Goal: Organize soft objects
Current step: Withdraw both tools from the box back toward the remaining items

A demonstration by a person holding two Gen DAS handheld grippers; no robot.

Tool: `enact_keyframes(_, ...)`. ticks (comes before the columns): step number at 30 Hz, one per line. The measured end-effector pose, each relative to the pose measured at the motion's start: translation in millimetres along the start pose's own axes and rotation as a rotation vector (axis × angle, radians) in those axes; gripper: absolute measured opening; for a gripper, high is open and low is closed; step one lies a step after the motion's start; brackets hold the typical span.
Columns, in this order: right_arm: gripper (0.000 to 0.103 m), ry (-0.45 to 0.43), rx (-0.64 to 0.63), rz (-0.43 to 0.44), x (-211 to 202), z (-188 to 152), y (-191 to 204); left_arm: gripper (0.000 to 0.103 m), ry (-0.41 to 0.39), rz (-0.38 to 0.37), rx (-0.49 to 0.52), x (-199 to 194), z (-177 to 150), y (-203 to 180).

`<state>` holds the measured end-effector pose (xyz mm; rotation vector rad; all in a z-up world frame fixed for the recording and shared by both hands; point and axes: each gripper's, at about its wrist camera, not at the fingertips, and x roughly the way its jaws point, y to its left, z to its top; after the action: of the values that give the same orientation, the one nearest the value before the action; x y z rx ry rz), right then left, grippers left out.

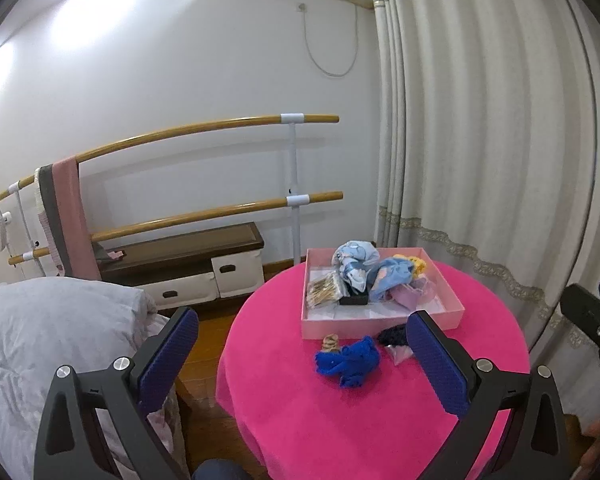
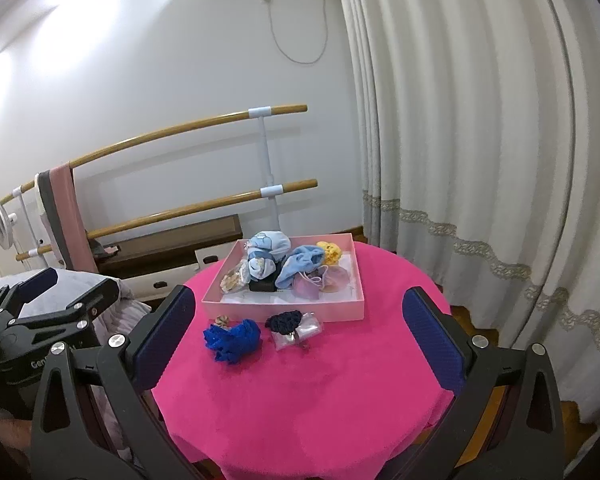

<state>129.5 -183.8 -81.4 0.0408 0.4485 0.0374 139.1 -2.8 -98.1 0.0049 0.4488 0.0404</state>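
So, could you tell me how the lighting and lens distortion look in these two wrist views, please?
Left wrist view: strong glare blows out the upper-left wall; the wooden bars and curtain bow from the fisheye; the corners are dark. Right wrist view: the same glare at upper left and the same bowing; the pink tray and blue knitted item look evenly lit and reasonably sharp.

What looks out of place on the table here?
Three soft items lie outside the pink box: a blue knit piece, a small tan scrunchie and a dark one on a clear packet. Nothing spilled or damaged.
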Motion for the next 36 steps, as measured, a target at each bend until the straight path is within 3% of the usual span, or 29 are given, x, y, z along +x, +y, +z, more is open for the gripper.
enact_keyframes(36, 0.103, 0.036, 0.007, -0.018, 1.9, -11.5, -10.4, 0.103, 0.049, 0.010, -0.035, 10.0, -14.6, 21.0)
